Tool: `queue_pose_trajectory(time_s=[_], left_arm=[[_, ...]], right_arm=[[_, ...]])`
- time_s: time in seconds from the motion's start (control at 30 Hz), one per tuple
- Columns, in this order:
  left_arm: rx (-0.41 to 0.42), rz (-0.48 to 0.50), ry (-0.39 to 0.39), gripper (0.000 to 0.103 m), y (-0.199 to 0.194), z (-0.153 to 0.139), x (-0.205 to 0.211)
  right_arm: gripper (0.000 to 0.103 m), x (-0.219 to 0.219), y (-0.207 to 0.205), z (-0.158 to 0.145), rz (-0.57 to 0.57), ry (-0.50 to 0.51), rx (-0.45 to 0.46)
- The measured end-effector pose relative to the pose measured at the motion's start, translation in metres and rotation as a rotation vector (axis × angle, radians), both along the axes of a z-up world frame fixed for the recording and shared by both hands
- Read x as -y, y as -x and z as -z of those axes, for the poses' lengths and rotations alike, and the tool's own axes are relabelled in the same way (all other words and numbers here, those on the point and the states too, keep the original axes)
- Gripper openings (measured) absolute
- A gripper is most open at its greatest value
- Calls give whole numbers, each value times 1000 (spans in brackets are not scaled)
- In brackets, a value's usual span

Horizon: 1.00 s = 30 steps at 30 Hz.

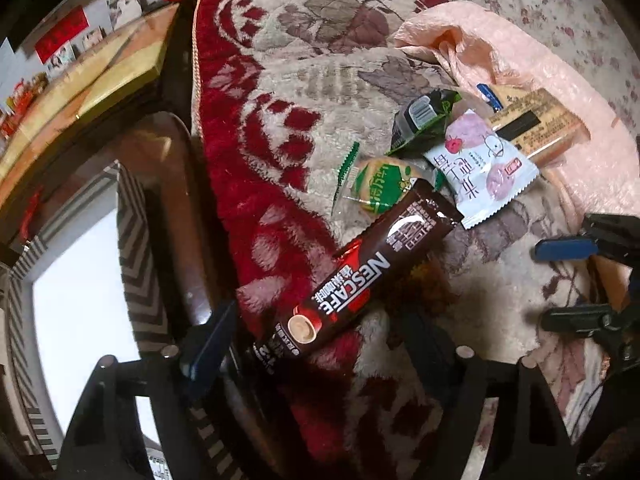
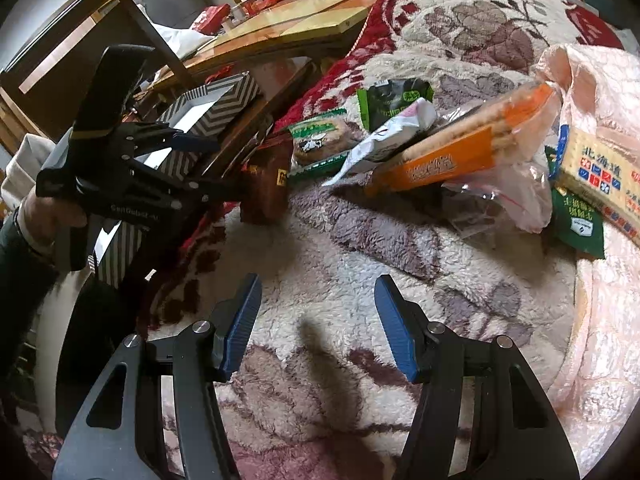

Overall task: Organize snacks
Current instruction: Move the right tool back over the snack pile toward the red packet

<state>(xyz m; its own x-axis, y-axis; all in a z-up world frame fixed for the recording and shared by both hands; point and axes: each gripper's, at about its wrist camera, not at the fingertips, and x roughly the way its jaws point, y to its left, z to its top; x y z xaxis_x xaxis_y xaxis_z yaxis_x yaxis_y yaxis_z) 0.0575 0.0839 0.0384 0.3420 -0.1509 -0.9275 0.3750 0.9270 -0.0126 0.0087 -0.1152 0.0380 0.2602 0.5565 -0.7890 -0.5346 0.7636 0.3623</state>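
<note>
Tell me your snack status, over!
Left hand-held gripper open, straddling Nescafe stick. Right hand-held gripper open, empty. Stick overlaps green cookie packet.

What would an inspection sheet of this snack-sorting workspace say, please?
Surface: red-and-beige flowered fleece blanket.
Job's things: Nescafé stick, round biscuit, white-purple packet, dark green packet and orange cracker pack lying loose; more packs at a pink bag; open chevron box off the blanket's edge.
Clutter: crumpled clear plastic under the cracker pack.
Grippers: left gripper open, the stick's end between its fingers, not pinched; right gripper open, nothing between.
Cables: nothing seen.
Surroundings: wooden table with photos and ornaments; a hand holds the left gripper.
</note>
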Motion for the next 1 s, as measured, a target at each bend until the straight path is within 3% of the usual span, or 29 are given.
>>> queue_pose_trajectory(time_s=[0.33,0.4,0.47,0.53,0.8,1.0], left_arm=[[-73,152,-42,75,-9,4,5],[-96,180,-66,44,-9,10,9],[-104,194,-93,38,-9,16,13],[-110,172,-77,37,-11,18,12],[-84,78,20,12,-4,3,8],[-50,-50,89,12,23,-6,2]], right_arm=[[59,0,1,4,-2,-4,-17],[59,0,1,3,-8,0,-13],[59,0,1,3,-13,-2,-10],[59,0,1,4,-18,-3,-9],[59,-5,2,0,-33,-4,3],[59,-16,-1,-14,-32,-32,33]])
